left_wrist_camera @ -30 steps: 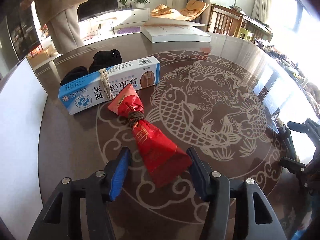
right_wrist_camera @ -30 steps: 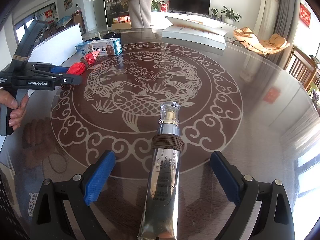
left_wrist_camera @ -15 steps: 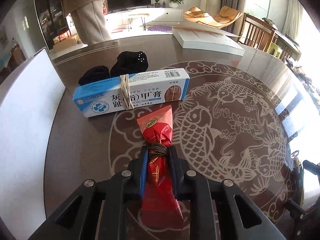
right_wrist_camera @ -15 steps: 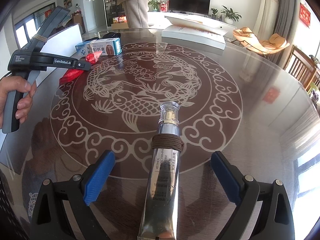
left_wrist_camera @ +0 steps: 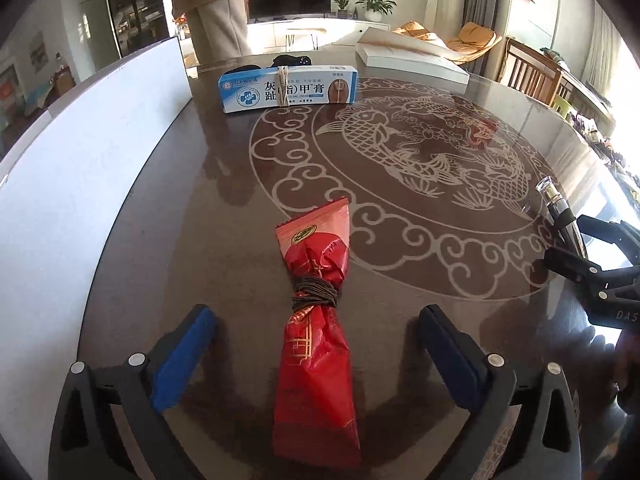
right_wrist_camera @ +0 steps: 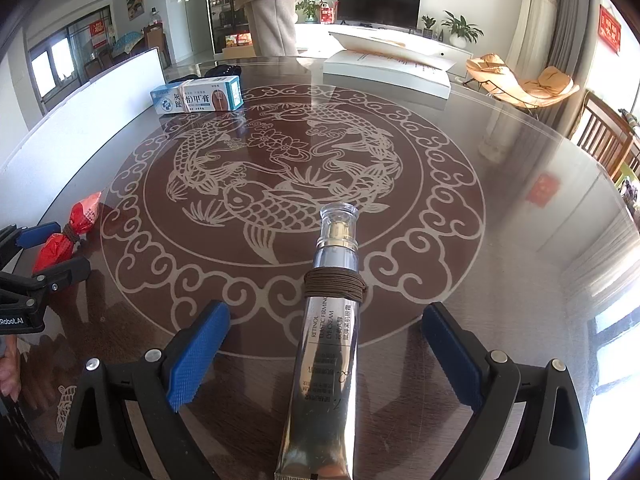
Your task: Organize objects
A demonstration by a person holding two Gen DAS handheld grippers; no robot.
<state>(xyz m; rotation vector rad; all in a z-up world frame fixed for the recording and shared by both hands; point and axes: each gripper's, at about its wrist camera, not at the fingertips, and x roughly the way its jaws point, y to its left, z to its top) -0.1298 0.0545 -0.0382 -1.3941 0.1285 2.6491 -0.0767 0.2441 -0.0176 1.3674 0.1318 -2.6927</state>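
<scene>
A red foil packet (left_wrist_camera: 316, 344) tied round the middle with brown cord lies on the dark round table (left_wrist_camera: 224, 240). It lies between the blue pads of my left gripper (left_wrist_camera: 316, 316), whose jaws are opening and stand wide, clear of it on both sides. The right wrist view shows the same packet (right_wrist_camera: 82, 216) at the far left. A silver cream tube (right_wrist_camera: 332, 320) with a brown cord band lies lengthwise between the wide-apart fingers of my right gripper (right_wrist_camera: 326, 312), untouched. A blue-and-white ointment box (left_wrist_camera: 288, 90) lies farther back.
A white board (left_wrist_camera: 80, 160) stands along the table's left edge. Black cloth items (left_wrist_camera: 290, 59) lie behind the box, and a white book (left_wrist_camera: 412, 62) rests at the far side. A person (left_wrist_camera: 216, 8) stands beyond the table. Chairs line the right side.
The left gripper shut on the red packet, drew it away from the ointment box toward the near edge, then opened and left it lying there. The right gripper and tube stayed still.
</scene>
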